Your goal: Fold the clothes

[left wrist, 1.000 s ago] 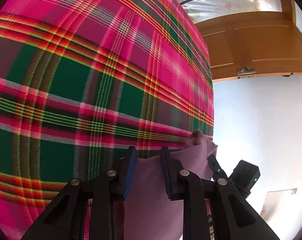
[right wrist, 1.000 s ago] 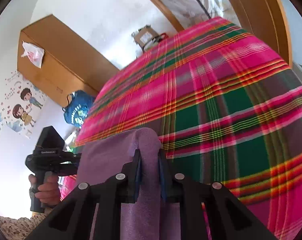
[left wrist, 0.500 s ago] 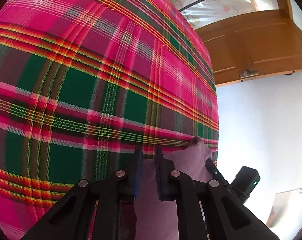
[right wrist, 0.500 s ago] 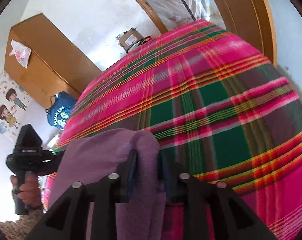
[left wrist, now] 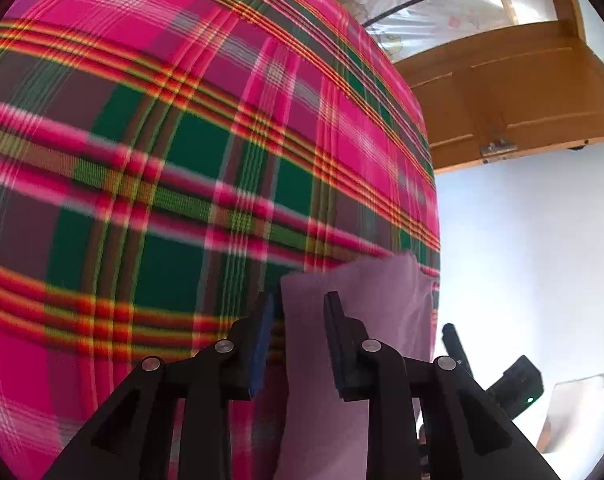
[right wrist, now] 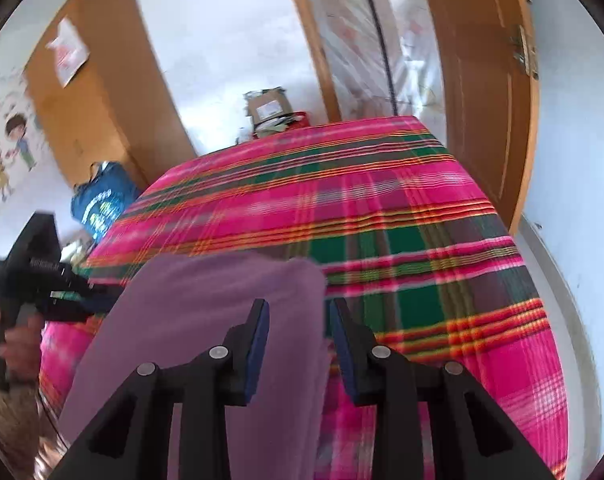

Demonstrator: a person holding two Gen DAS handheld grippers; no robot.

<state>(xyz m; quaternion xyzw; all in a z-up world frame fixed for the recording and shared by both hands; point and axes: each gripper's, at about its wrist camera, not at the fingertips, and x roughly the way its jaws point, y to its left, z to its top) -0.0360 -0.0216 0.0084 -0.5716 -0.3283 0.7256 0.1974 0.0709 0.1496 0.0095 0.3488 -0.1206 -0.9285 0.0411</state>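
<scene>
Black fingers of the left tool (left wrist: 298, 316) stand spread, its jaws having just been opening; the near left corner of the purple cloth (left wrist: 354, 320) lies between them, and the pads do not press it. The right tool (right wrist: 298, 322) is spread too, its jaws having just been opening, with the cloth's (right wrist: 206, 312) right edge in the gap, loose between the blue pads (right wrist: 260, 340).

The cloth lies folded on the near part of the bed, on a plaid cover (left wrist: 182, 140) of pink, green and red that stretches away to the far side. From the right wrist view the left tool (right wrist: 68, 290) shows at the cloth's left edge, a hand (right wrist: 20, 344) gripping its handle.

Beyond the bed's far end sit a cardboard box (right wrist: 268, 108) and a doorway hung with clear plastic; a wooden door (right wrist: 482, 80) stands open at the right. At the far left are a wooden wardrobe (right wrist: 98, 92), a blue bag (right wrist: 102, 200) and cartoon wall stickers (right wrist: 6, 148).
</scene>
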